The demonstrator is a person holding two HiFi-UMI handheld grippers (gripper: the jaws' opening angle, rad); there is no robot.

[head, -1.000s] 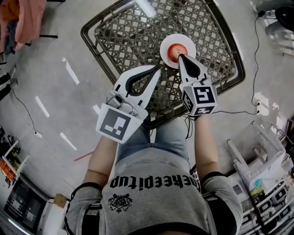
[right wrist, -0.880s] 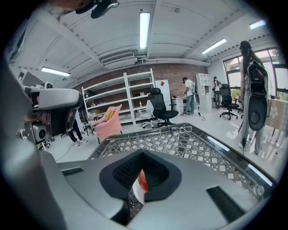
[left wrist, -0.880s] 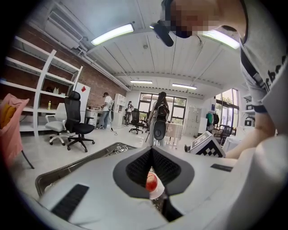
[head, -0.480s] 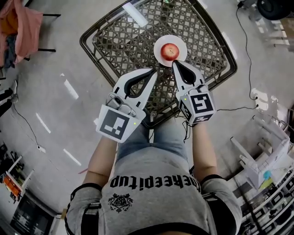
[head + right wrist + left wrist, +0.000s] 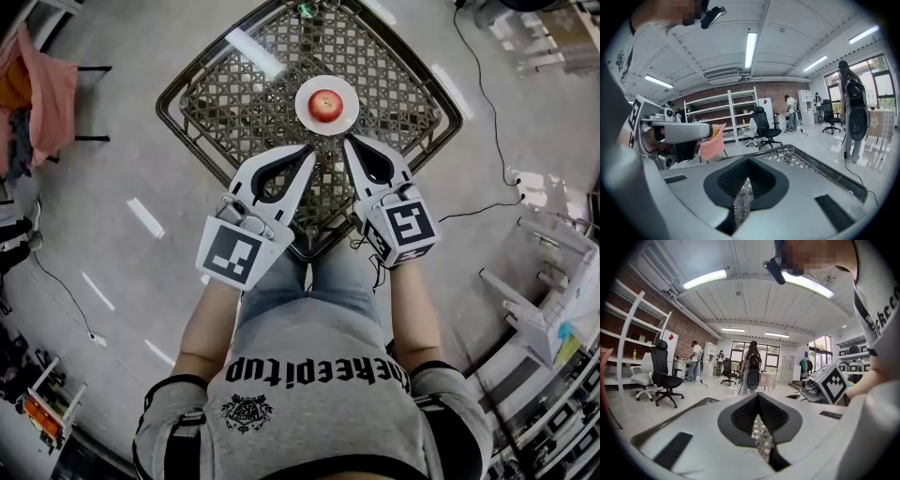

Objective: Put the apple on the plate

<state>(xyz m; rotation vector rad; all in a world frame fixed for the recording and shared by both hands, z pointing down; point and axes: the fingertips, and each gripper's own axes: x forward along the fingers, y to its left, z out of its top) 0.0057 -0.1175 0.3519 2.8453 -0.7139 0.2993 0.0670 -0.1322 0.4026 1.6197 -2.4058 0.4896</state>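
Well, left gripper (image 5: 307,152): the white 2-jaw gripper with a black-and-white marker cube. Its jaws are clenched together on nothing, and its own view (image 5: 758,395) shows only lattice through the slit behind the tips. It hangs over the near part of the table, near the plate but apart from it.
Table (image 5: 234,103): a dark, square metal table with a woven lattice top. It bears the plate on its far half.
Plate (image 5: 302,101): a small round white plate, lying flat just beyond both gripper tips.
Apple (image 5: 325,105): the round red apple sits in the middle of the plate, and neither gripper touches it.
Right gripper (image 5: 348,142): the matching white gripper, also closed and empty. Its own view (image 5: 749,161) shows bare lattice between the pads. Its tip points at the plate's near rim without touching it.
Step in hand: the placing looks finished, so what remains is probably getting clear.
Doing it well: draw both grippers straight back toward the body, level, with the jaws left together. Lift the tips slightly so they do not catch the lattice.
Risk: the right tip is nearest the rim, and a sideways sweep there could nudge the plate and roll the apple.
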